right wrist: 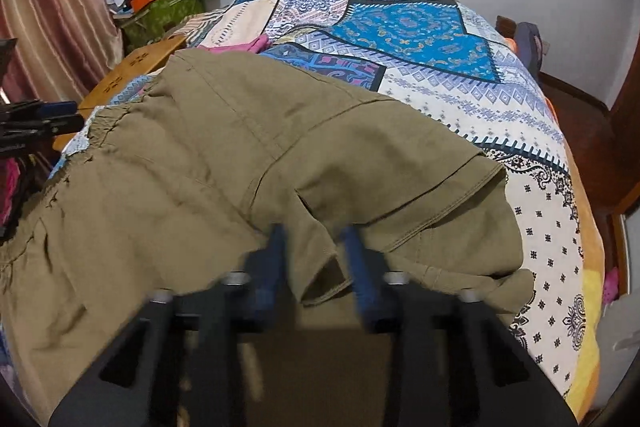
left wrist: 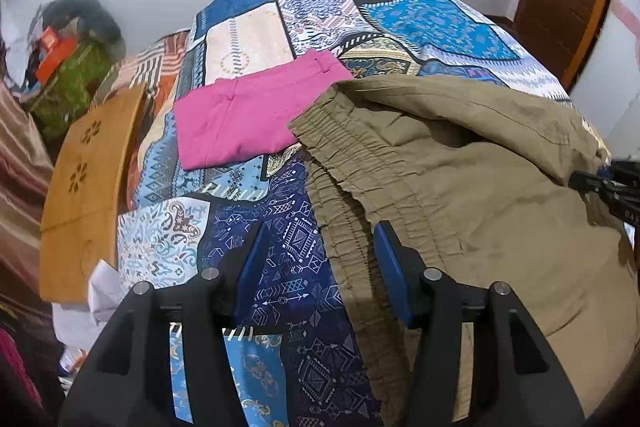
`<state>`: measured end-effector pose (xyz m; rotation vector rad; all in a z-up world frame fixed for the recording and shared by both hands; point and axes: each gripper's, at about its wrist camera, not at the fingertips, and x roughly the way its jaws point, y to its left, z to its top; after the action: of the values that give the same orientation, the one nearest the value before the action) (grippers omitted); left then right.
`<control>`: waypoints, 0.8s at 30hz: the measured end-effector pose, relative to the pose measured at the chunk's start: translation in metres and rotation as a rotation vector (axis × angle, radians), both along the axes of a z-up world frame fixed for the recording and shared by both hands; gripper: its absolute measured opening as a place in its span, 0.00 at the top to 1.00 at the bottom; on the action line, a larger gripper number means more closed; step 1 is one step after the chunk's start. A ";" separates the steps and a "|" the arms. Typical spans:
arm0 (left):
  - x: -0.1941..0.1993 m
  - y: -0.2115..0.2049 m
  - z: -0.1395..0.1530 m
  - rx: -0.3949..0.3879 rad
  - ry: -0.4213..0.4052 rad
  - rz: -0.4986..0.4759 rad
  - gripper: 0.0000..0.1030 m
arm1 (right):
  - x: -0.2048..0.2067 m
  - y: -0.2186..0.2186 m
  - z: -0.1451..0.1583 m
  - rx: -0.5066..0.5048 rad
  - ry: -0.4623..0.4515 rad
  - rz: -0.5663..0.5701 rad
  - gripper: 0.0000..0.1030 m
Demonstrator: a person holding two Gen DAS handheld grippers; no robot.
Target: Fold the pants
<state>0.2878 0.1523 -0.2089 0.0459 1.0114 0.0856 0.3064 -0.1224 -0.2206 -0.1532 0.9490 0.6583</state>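
Olive pants (right wrist: 224,163) spread across the patchwork bed (right wrist: 500,99), elastic waistband toward the left. Left tongs (left wrist: 320,247) spread wide over the waistband edge, pinching nothing. Right tongs (right wrist: 316,239) blurred, narrow, straddling a raised fold; grip impossible to tell. Pink garment (left wrist: 244,115) folded beyond.

Pants (left wrist: 460,179) lie on the bedspread (left wrist: 280,259), waistband to the left. Folded garment (left wrist: 244,115) on the bedspread, behind and left of the waistband, touching it. Wooden board (left wrist: 88,187) left of the bed.
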 end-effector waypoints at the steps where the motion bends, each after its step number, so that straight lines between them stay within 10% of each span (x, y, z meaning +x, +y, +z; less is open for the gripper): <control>1: 0.001 0.002 0.000 -0.012 -0.002 0.009 0.47 | -0.001 0.002 0.001 0.001 -0.007 0.003 0.94; 14: 0.062 0.036 0.011 -0.162 -0.038 0.076 0.39 | 0.027 -0.022 0.072 0.108 -0.212 -0.082 0.97; 24: 0.132 0.046 -0.024 -0.338 0.032 0.106 0.22 | 0.058 -0.036 0.053 0.101 -0.202 -0.111 0.97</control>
<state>0.4200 0.1979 -0.2328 -0.3154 1.0485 0.0097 0.3645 -0.1580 -0.1679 -0.0747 0.7232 0.5751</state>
